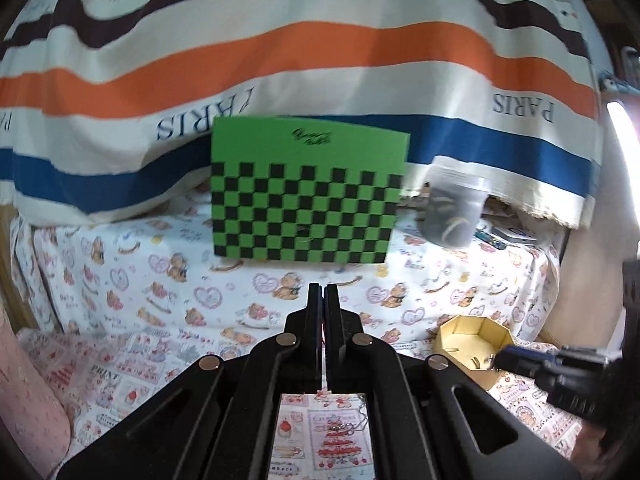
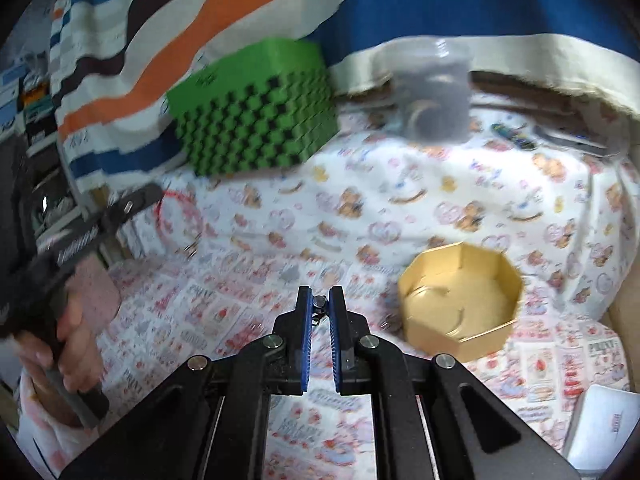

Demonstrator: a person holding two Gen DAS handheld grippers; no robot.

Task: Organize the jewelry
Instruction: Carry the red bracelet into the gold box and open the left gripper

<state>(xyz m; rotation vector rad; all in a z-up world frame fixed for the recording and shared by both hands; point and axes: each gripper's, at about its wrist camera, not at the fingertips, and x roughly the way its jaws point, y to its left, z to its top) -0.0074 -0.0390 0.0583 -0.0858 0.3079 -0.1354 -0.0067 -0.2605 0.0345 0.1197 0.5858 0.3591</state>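
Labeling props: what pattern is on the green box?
Black checkerboard squares on the green box; clearest in left wrist view.

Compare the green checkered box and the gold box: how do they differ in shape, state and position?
The green checkered box is rectangular, while the gold box is octagonal. The green checkered box looks closed; the gold box is open on top, with small pieces inside, too blurred to name. The green checkered box stands far back by the striped cloth; the gold box sits nearer the grippers. Both rest on the printed bedding.
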